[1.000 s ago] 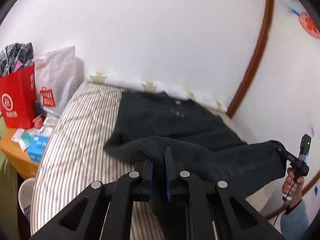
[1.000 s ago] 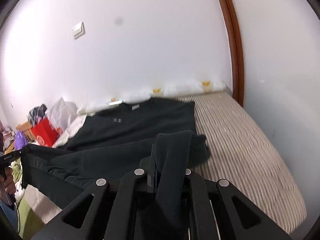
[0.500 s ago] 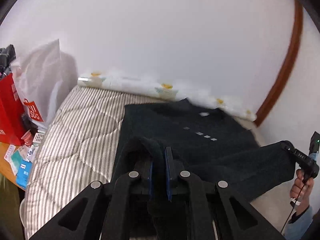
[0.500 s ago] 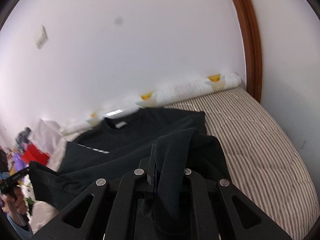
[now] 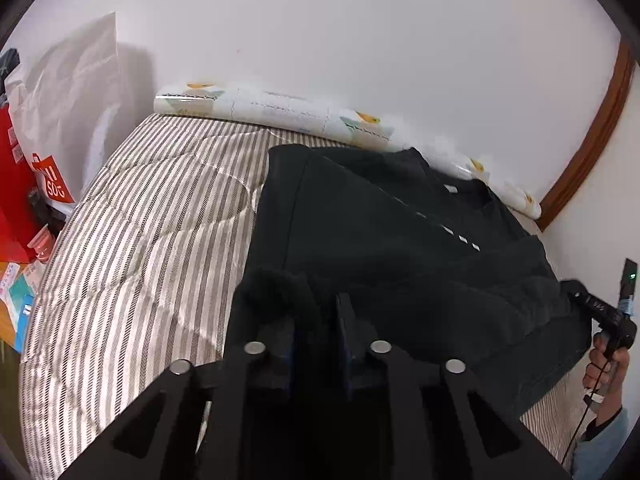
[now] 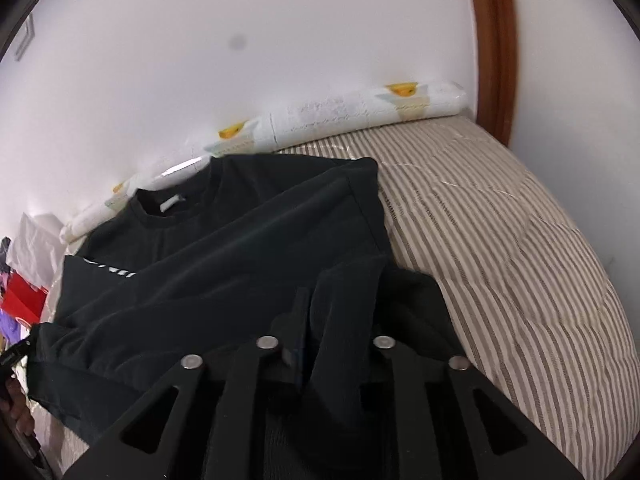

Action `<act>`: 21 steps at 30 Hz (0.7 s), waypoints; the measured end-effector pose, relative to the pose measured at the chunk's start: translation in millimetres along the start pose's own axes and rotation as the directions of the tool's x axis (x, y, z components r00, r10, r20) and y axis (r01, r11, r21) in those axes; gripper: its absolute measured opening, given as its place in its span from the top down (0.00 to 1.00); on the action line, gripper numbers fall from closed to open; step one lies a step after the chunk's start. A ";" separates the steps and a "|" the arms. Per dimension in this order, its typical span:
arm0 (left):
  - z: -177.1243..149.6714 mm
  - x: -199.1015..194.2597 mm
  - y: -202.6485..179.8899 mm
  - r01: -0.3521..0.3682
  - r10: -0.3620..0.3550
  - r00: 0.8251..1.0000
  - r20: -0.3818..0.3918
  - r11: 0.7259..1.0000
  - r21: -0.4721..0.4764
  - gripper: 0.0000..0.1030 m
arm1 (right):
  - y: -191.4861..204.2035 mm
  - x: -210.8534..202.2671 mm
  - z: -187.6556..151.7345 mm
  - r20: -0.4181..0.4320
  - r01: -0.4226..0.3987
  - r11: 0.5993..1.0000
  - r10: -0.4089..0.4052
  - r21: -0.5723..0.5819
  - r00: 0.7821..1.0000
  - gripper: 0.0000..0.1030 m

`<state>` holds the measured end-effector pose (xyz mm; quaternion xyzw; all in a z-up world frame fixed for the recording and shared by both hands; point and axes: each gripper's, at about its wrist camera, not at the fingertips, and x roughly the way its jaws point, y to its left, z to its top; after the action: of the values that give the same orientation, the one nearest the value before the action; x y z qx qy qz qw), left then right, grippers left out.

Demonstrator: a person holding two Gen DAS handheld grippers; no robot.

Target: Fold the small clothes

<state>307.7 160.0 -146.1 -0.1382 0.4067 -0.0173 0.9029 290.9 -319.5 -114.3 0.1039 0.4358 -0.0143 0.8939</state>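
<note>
Left view, far left: glossy red paper bag (image 5: 16, 200), crinkled white plastic bag (image 5: 68, 100). Centre: I see soft black sweatshirt (image 5: 360, 240) flat on ribbed striped quilt (image 5: 152, 248). My left gripper (image 5: 320, 320) jaws clamped on thick folded hem. Right view, lower centre: my right gripper (image 6: 340, 320) jaws pinching hem fold.
</note>
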 end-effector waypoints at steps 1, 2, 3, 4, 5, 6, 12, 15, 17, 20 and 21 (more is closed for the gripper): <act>-2.8 -4.9 -1.1 0.003 -0.003 1.000 -0.001 1.000 0.010 0.73 | -0.4 -13.7 -7.3 0.012 0.000 1.000 0.000 -0.007 1.000 0.69; -6.5 -10.7 -2.0 0.012 -0.012 1.000 -0.001 1.000 0.018 0.68 | -0.7 -22.8 -12.1 0.025 0.002 1.000 -0.002 -0.015 1.000 0.60; -9.0 -14.7 -2.5 0.020 -0.020 1.000 -0.003 1.000 0.023 0.66 | -1.9 -33.8 -17.9 0.044 0.003 1.000 -0.002 -0.024 0.999 0.56; -14.8 -21.8 -1.9 0.035 -0.034 0.999 -0.007 0.999 0.027 0.63 | -4.0 -49.3 -26.9 0.069 0.012 0.999 -0.009 -0.041 0.998 0.56; -19.7 -27.8 -0.5 0.043 -0.043 0.999 -0.007 0.999 0.027 0.61 | -6.3 -60.4 -33.6 0.087 0.030 0.998 -0.025 -0.053 0.996 0.56; -27.5 -37.3 1.9 0.052 -0.052 0.999 0.000 0.998 0.026 0.60 | -10.4 -72.8 -41.5 0.107 0.064 0.996 -0.058 -0.061 0.993 0.56; -67.1 -70.3 19.6 0.092 -0.092 0.996 -0.015 0.996 -0.021 0.53 | -46.6 -92.3 -69.8 0.063 0.122 0.992 -0.121 -0.017 0.991 0.56; -81.4 -70.3 26.1 0.080 -0.085 0.995 -0.058 0.994 -0.074 0.52 | -64.6 -87.5 -76.5 0.029 0.114 0.992 -0.115 0.045 0.993 0.56; -87.7 -67.3 29.9 0.071 -0.079 0.994 -0.076 0.992 -0.102 0.52 | -72.8 -84.0 -78.2 0.022 0.093 0.991 -0.095 0.093 0.995 0.56; -89.8 -59.0 35.0 0.087 -0.099 0.992 -0.083 0.987 -0.137 0.52 | -75.9 -76.7 -76.0 0.022 0.056 0.989 -0.060 0.137 0.998 0.56; -88.6 -56.3 36.8 0.092 -0.105 0.991 -0.077 0.984 -0.154 0.52 | -76.1 -72.3 -73.9 0.018 0.050 0.988 -0.053 0.143 0.998 0.56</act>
<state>201.6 182.6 -170.6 -0.2251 0.4374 -0.0373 0.8698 179.9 -384.0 -115.2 0.1560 0.4264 -0.0698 0.8882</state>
